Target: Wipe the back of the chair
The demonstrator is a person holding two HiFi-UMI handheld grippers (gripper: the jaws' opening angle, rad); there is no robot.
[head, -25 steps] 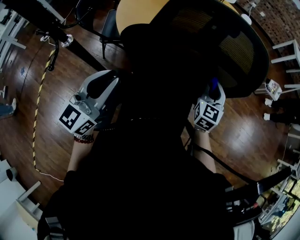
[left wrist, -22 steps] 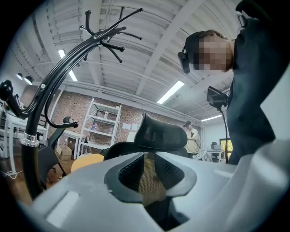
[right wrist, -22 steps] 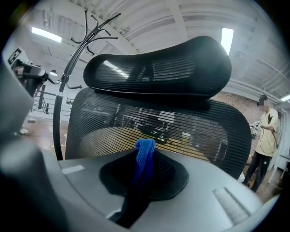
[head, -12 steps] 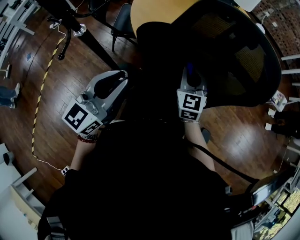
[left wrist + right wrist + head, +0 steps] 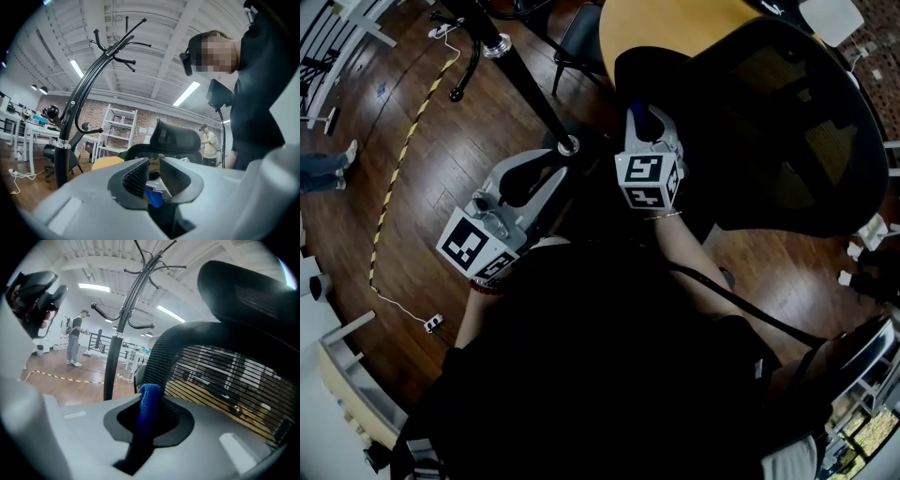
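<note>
The chair back (image 5: 787,131) fills the upper right of the head view. It is a dark mesh in a stiff rim. I judge the mesh will give under pressure and the chair may turn, so the rim is the place to steady it.

The left gripper (image 5: 154,172), at centre left, has its jaws narrowly apart and presses on nothing.

The right gripper (image 5: 649,129), at upper centre beside the rim, is closed on the blue cloth (image 5: 146,418), which is soft, light and limp.
</note>
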